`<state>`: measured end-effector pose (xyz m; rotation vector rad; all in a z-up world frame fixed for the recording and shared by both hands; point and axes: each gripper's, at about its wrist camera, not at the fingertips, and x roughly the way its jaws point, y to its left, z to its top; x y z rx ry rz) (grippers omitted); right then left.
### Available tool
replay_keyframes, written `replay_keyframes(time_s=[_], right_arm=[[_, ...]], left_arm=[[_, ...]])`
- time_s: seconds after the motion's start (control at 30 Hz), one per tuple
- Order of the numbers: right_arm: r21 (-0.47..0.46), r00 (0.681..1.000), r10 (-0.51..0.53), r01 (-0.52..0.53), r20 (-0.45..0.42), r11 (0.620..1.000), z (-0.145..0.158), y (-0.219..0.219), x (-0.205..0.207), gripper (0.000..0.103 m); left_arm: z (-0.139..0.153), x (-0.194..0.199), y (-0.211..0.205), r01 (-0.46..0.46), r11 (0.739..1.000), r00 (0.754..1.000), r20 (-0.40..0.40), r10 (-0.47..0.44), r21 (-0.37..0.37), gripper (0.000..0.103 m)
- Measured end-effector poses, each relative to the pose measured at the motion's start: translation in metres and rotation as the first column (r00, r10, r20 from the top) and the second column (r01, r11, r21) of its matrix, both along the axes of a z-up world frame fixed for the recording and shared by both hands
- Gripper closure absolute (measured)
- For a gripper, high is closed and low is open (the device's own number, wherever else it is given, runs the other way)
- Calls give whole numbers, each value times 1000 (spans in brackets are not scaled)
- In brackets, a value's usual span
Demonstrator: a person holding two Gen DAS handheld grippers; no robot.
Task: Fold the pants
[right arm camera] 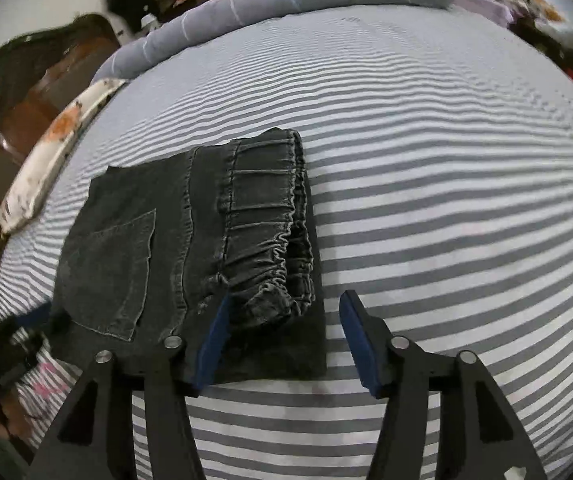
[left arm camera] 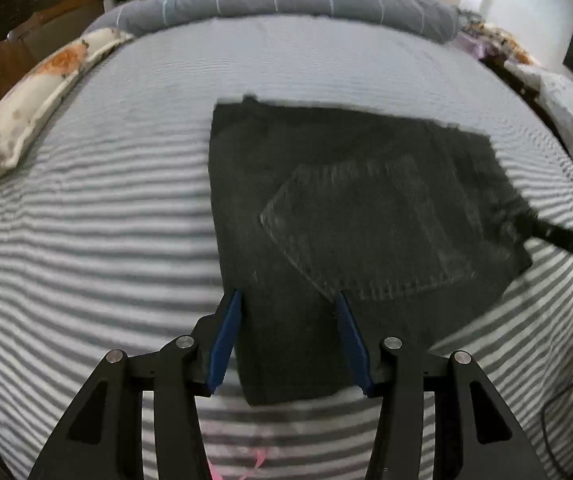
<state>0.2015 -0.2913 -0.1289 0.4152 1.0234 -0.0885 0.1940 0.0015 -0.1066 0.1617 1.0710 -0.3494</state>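
Note:
Dark grey jeans (left arm camera: pixel 350 208) lie folded into a compact rectangle on the striped bed sheet (left arm camera: pixel 86 240), back pocket up. In the right wrist view the jeans (right arm camera: pixel 190 240) show their elastic waistband on the right side. My left gripper (left arm camera: pixel 288 300) is open and empty, its blue pads above the near left edge of the jeans. My right gripper (right arm camera: pixel 284 302) is open and empty, over the near right corner by the waistband. The right gripper's black arm (left arm camera: pixel 558 236) shows at the right edge of the left wrist view.
A grey rolled duvet (left arm camera: pixel 286 0) lies along the far edge of the bed. A floral pillow (left arm camera: pixel 34 100) lies at the left edge. Wooden furniture (right arm camera: pixel 26 92) stands to the left, and patterned bedding (left arm camera: pixel 566 112) at the right.

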Motion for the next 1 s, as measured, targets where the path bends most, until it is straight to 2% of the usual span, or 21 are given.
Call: replay_keyframes(time_s=[0.1,0.2,0.33,0.43,0.5,0.57,0.6,0.7,0.77,0.9,1.0], right_arm=[[-7,1000,12,-12,3,1000,-6,1,1,49],[-11,1000,10,-10,27,1000,-6,1,-4,47],[-80,998,10,-5,61,997,2,10,-4,45],[-179,993,40,-19,111,984,20,28,-9,42],[-220,984,77,-41,158,975,34,44,-16,28],[-220,972,118,-72,203,973,44,56,-23,14],[-228,968,125,-74,217,971,46,60,-26,10],[-253,972,128,-75,197,964,43,66,-23,6],[-223,976,110,-67,190,973,42,62,-20,6],[-202,978,76,-36,197,979,41,54,-19,3],[-217,983,71,-34,167,976,35,55,-14,2]], left_arm=[[-13,9,-3,-23,1000,999,-27,24,13,50],[-13,11,-3,-51,999,998,-30,51,1,49],[-5,5,-6,-78,997,997,15,78,27,49],[10,-5,-12,-123,991,989,93,118,55,47],[19,-10,-15,-155,985,980,140,144,73,40],[25,-18,-20,-166,983,974,171,151,79,33],[26,-20,-23,-160,983,973,181,143,87,32],[26,-28,-34,-109,990,977,194,91,85,28],[23,-24,-36,-104,991,981,175,88,82,28],[17,-17,-32,-147,987,979,154,135,68,28],[14,-12,-28,-179,982,976,139,170,57,28]])
